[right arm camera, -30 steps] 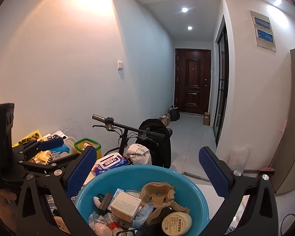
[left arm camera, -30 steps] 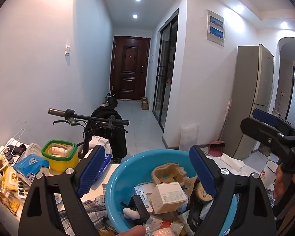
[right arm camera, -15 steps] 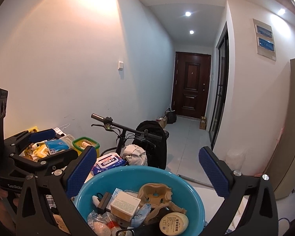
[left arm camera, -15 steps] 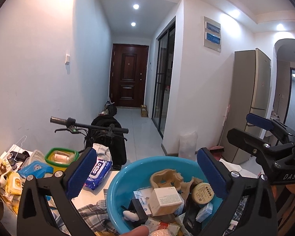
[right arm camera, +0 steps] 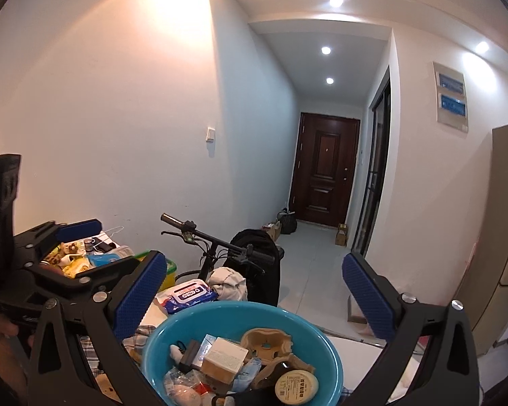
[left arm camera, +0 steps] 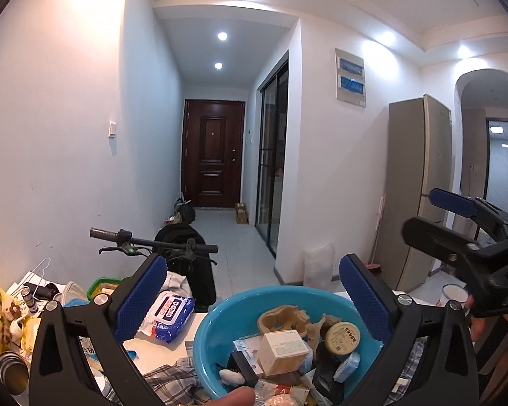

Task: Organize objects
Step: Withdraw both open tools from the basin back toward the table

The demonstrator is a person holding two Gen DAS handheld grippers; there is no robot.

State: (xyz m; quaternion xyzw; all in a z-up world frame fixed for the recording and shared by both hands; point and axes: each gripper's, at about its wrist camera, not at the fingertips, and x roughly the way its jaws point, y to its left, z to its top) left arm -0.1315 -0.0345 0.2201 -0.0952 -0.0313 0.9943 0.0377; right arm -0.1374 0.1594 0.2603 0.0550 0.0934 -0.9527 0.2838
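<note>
The blue basin [left arm camera: 220, 335] sits on the table [left arm camera: 172, 352], near centre, heaped with a white box [left arm camera: 281, 350], a round tin [left arm camera: 342, 333] and moulded cardboard [left arm camera: 281, 318]. Both claws are released and hold nothing: the left claw [left arm camera: 250, 291] frames the basin from above, and the right claw [right arm camera: 254, 291] does likewise from its own side. Each points nearly level, only slightly down. Risk, as I judge it: reaching into so loose a heap could tip light pieces over the rim, or the two claws, close together, could knock each other. A wet-wipes pack [left arm camera: 167, 314] lies left of the basin.
</note>
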